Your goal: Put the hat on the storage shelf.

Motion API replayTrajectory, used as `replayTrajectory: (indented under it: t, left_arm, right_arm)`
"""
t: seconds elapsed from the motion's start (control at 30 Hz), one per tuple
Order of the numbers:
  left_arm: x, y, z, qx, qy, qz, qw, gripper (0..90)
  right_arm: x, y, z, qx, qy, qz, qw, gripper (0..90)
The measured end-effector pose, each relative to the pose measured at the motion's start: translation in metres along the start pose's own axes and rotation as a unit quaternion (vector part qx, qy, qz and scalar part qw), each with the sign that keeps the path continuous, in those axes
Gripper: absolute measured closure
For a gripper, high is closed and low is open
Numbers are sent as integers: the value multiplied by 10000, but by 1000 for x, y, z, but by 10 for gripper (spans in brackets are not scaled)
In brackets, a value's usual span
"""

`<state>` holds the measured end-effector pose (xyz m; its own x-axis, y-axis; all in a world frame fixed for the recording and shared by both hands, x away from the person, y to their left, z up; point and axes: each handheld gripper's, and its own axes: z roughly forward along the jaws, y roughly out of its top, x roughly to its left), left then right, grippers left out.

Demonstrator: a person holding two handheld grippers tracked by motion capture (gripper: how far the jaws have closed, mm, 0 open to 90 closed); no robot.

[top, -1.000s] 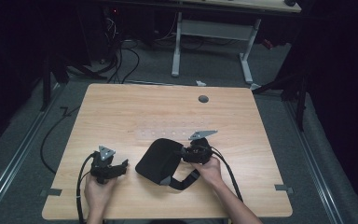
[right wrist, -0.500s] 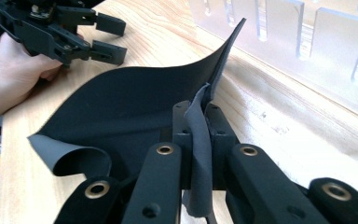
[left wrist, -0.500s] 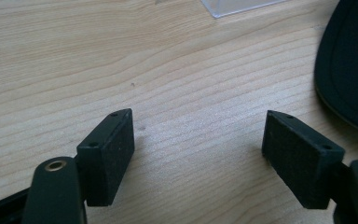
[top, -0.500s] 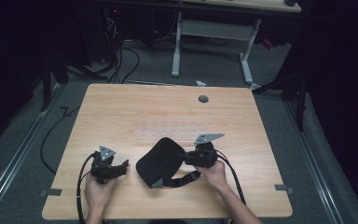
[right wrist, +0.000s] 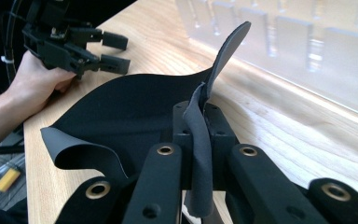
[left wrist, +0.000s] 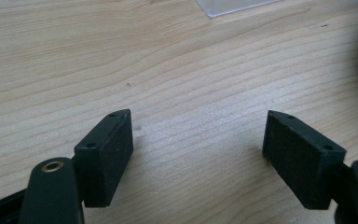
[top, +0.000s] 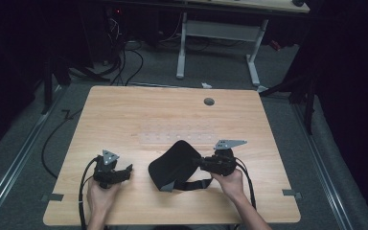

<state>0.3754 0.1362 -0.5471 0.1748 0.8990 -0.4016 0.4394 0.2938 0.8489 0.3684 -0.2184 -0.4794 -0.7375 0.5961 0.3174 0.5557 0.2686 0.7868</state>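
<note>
One tabletop (top: 124, 110) carries one black flexible pad (top: 172, 165), lying near the front edge, right of centre. Its right rim is pinched tight in the right claw (right wrist: 200, 126) and lifted, so the grasp looks done and any folding or moving remains. The left claw (left wrist: 198, 149), one of two, stands wide and empty near the front-left corner.

A light wooden table (top: 124, 115) with a round grommet hole (top: 209, 101) stands on grey carpet (top: 24, 158), lit while the room around it sinks into darkness. Behind it, a white-legged desk frame (top: 220, 33) rises, and black cables (top: 124, 62) snake over the floor at the far left.
</note>
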Motion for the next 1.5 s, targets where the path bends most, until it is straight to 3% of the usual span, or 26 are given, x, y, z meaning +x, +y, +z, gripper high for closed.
replayTrajectory:
  t: [0.23, 0.4, 0.5, 0.57, 0.63, 0.67, 0.73, 1.0, 1.4, 1.5]
  left_arm:
    - [-4, -2, -3, 43, -256, 71, 9996, 245]
    - [-7, -3, -7, 61, -435, 44, 9990, 247]
    - [-18, -4, -18, 27, -780, 33, 9969, 249]
    - [-20, -5, -20, 18, -845, 68, 9964, 250]
    - [-35, -6, -29, -30, -1133, 208, 9933, 251]
    - [-35, -6, -29, -30, -1133, 208, 9933, 251]
    - [-45, -7, -34, -44, -1291, 310, 9911, 251]
    - [-79, -14, -50, -101, -1844, 711, 9802, 255]
    - [-114, -24, -51, -15, -2222, 1157, 9681, 243]
    - [-118, -24, -50, -14, -2250, 1201, 9669, 246]
  right_arm:
    - [-4, -8, -24, -222, -119, 290, 9993, 858]
    - [-5, -15, -35, -307, -215, 368, 9986, 858]
    - [-6, -18, -41, -339, -261, 432, 9982, 858]
    - [-6, -19, -43, -350, -281, 448, 9980, 858]
    - [-6, -21, -48, -374, -321, 510, 9975, 858]
    - [-6, -21, -48, -374, -321, 510, 9975, 858]
    - [-6, -21, -51, -387, -339, 529, 9973, 858]
    - [-4, -21, -55, -416, -342, 597, 9968, 857]
    - [1, -18, -53, -356, -268, 599, 9972, 857]
    - [2, -17, -52, -323, -261, 584, 9974, 857]
